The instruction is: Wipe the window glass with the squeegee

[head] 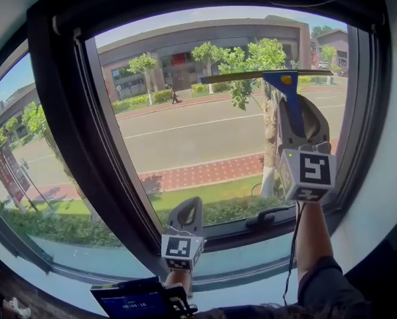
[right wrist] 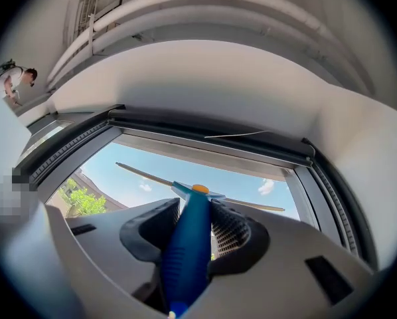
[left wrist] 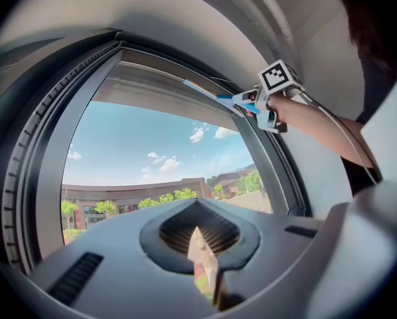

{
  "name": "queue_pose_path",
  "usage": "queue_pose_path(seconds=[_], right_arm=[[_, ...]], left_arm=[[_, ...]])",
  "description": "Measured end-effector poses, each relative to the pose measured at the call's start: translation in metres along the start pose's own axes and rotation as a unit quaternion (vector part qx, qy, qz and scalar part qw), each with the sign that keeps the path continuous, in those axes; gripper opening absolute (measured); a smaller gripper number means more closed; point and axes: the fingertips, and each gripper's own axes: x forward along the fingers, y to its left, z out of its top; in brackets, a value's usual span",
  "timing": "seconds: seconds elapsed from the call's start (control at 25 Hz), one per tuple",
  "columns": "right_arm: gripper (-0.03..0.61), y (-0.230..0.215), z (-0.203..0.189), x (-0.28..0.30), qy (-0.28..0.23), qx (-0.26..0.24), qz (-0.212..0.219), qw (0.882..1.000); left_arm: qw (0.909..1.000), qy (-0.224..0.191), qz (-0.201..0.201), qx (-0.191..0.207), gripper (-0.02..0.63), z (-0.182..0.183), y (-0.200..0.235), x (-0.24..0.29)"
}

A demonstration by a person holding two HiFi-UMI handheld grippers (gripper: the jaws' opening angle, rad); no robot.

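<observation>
Our right arm reaches up, and the right gripper (head: 295, 115) clamps the blue handle of the squeegee (head: 273, 76), whose blade lies level, high against the window glass (head: 198, 135). Our left gripper (head: 186, 211) sits low by the window's bottom frame (head: 238, 239), jaws pressed together. Whether the blade touches the pane we cannot tell.

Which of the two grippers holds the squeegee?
The right gripper: its fingers clamp the blue squeegee. The left gripper is shut on nothing.
</observation>
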Motion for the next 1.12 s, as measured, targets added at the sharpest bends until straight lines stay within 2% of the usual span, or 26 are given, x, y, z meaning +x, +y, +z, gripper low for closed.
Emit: queue_pose_path(seconds=[0.16, 0.28, 0.56, 0.8, 1.12], right_arm=[[0.143, -0.008, 0.030, 0.037, -0.015, -0.016, -0.013, 1.000], [0.143, -0.007, 0.052, 0.061, -0.026, -0.029, -0.018, 0.999], [0.143, -0.006, 0.080, 0.106, -0.039, -0.025, -0.024, 0.999], [0.143, -0.001, 0.088, 0.129, -0.042, -0.023, -0.021, 0.999], [0.141, 0.001, 0.084, 0.131, -0.044, -0.033, -0.031, 0.998]], left_arm=[[0.9999, -0.001, -0.013, -0.006, 0.002, 0.000, -0.005, 0.000], [0.9999, -0.006, -0.006, -0.009, 0.002, 0.004, -0.001, 0.004], [0.9998, -0.016, 0.004, -0.010, 0.002, 0.014, 0.004, 0.009], [0.9997, -0.016, 0.012, -0.014, 0.001, 0.013, 0.009, 0.009], [0.9994, -0.012, 0.028, -0.016, 0.001, 0.010, 0.019, -0.001]])
